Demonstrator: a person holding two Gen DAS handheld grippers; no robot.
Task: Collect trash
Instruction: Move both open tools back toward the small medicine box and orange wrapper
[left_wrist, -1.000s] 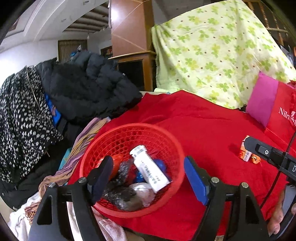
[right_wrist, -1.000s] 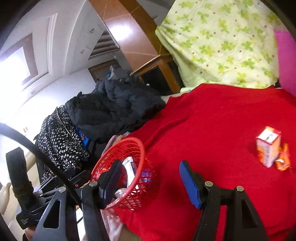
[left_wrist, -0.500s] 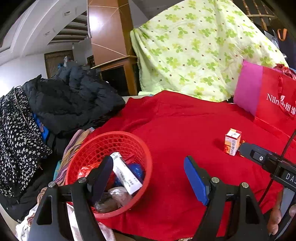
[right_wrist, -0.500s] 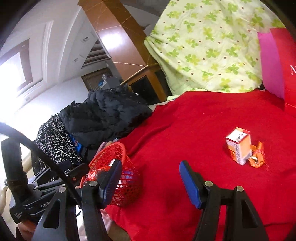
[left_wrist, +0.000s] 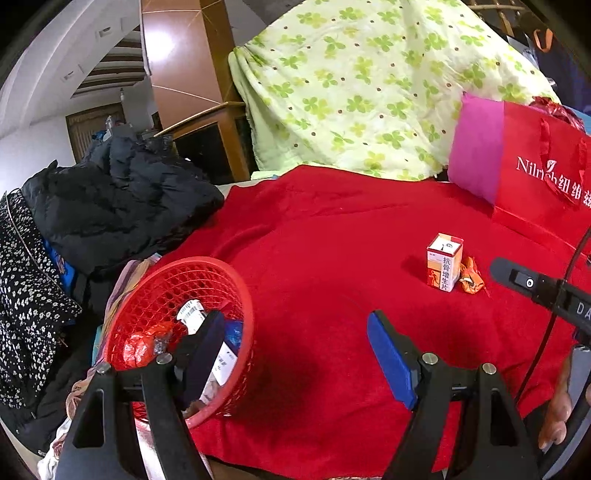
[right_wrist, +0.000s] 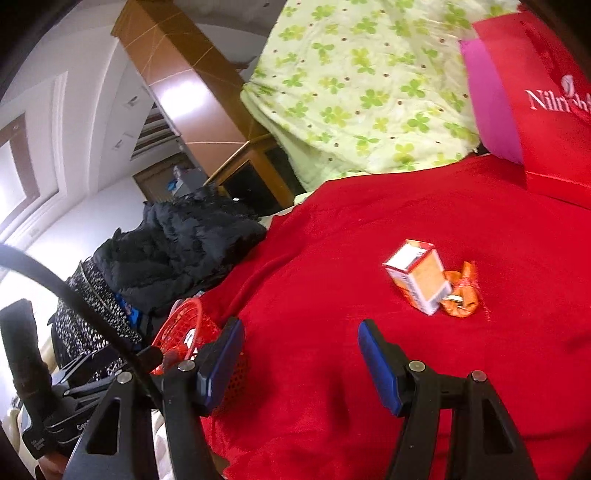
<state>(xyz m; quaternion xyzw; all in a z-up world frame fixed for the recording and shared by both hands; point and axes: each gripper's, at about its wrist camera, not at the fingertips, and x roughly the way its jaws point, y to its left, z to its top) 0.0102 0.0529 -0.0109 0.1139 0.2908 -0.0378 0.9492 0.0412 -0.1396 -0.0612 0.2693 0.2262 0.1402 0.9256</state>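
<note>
Carton (right_wrist: 415, 282) and orange wrapper (right_wrist: 461, 290), touching on the red blanket (right_wrist: 332, 240) at 1 o'clock from the released, empty right gripper (right_wrist: 299, 360); basket (left_wrist: 177, 317) at 9 o'clock beside the equally spread left gripper (left_wrist: 295, 354); best approach: straddle carton squarely before closing.

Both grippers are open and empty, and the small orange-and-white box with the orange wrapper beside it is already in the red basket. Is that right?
Not quite. The orange-and-white box and orange wrapper lie on the red cloth, apart from the red basket, as the left wrist view shows. The left gripper and right gripper are indeed open and empty.
</note>
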